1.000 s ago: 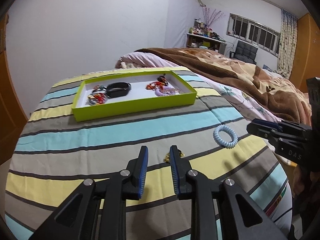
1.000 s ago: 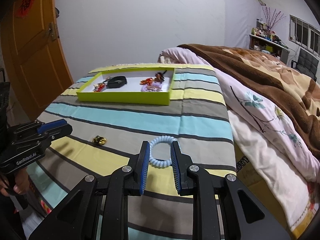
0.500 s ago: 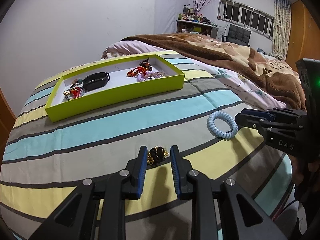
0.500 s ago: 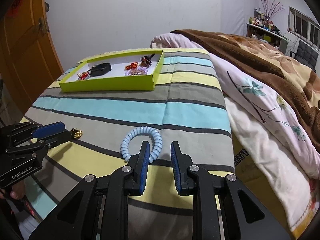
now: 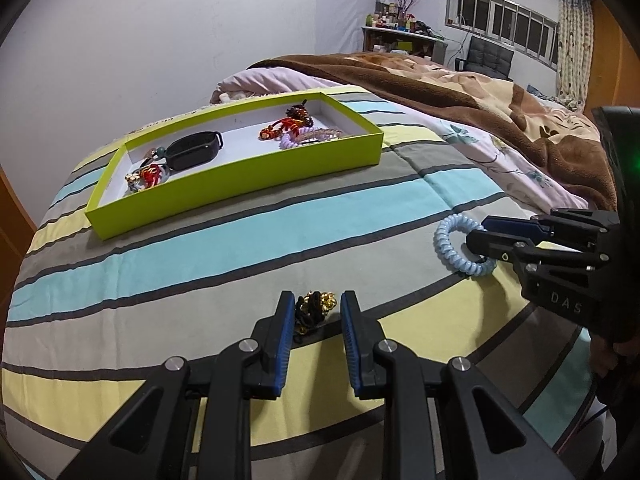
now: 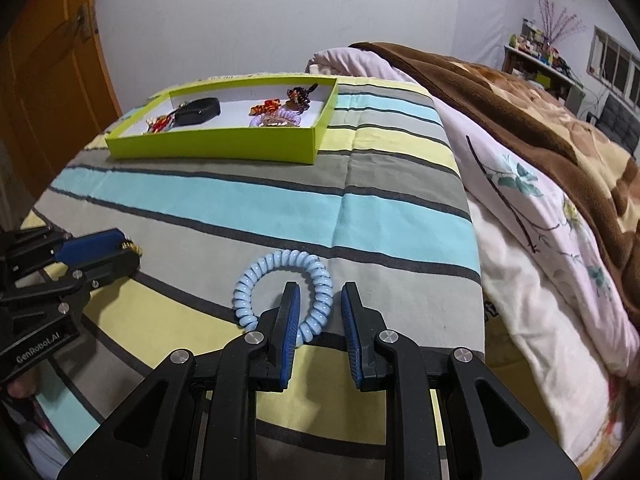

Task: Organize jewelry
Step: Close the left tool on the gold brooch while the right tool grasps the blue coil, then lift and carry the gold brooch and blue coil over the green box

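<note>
Left gripper sits low over the striped bedspread, jaws parted narrowly and straddling the black-and-gold hair tie, pads not yet pressing. Advice: drop a touch more so the pads catch the elastic, not just the gold beads, then close without pinching fabric. Green tray sits farther up the bed, already holding several pieces; that's the likely drop target. Right gripper has similar narrow spacing, one finger inside the blue coil hair tie, one outside, around its near side. Close squarely across the coil so it doesn't roll out.
</note>
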A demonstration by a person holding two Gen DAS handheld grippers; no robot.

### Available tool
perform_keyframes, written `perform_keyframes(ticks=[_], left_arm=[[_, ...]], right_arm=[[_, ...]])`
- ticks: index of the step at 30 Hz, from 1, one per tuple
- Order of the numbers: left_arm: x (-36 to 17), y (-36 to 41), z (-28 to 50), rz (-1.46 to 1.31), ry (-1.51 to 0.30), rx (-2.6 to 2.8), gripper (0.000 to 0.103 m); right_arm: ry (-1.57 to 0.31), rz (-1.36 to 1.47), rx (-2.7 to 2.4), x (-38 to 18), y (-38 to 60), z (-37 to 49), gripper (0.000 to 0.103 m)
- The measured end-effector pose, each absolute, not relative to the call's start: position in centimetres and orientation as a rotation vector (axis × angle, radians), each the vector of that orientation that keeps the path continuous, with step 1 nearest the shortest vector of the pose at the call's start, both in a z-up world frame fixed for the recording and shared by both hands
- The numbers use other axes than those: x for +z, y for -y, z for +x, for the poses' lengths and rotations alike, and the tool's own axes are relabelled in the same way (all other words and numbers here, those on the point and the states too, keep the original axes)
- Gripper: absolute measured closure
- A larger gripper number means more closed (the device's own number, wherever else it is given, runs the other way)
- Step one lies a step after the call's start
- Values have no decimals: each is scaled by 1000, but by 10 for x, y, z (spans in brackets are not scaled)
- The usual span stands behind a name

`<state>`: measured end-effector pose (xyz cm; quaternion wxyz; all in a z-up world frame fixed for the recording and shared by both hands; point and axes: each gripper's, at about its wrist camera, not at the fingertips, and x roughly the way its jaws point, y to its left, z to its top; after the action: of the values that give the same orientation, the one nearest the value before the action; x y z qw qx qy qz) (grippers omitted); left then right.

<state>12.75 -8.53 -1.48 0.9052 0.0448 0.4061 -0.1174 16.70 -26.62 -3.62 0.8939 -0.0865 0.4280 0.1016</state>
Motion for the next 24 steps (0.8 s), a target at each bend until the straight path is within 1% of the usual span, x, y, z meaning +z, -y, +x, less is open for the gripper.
perform_keyframes(ticks=[2, 3, 6, 9, 24], left_arm=[[-15, 86, 127, 103, -839, -232, 79], [-16, 87, 127, 108, -846, -229, 79], [-16, 84, 126, 94, -845, -235, 80], [-15, 79, 124, 66, -834, -248, 83], [-5, 62, 112, 9, -794, -248, 85]], right_arm=[[-885, -195, 215, -36, 263, 166, 88], [-884, -199, 216, -37, 262, 165, 93], [-882, -192, 217, -36, 261, 164, 93], [-875, -175, 216, -34, 262, 161, 93], [-816, -99, 232, -16, 267, 150, 93]])
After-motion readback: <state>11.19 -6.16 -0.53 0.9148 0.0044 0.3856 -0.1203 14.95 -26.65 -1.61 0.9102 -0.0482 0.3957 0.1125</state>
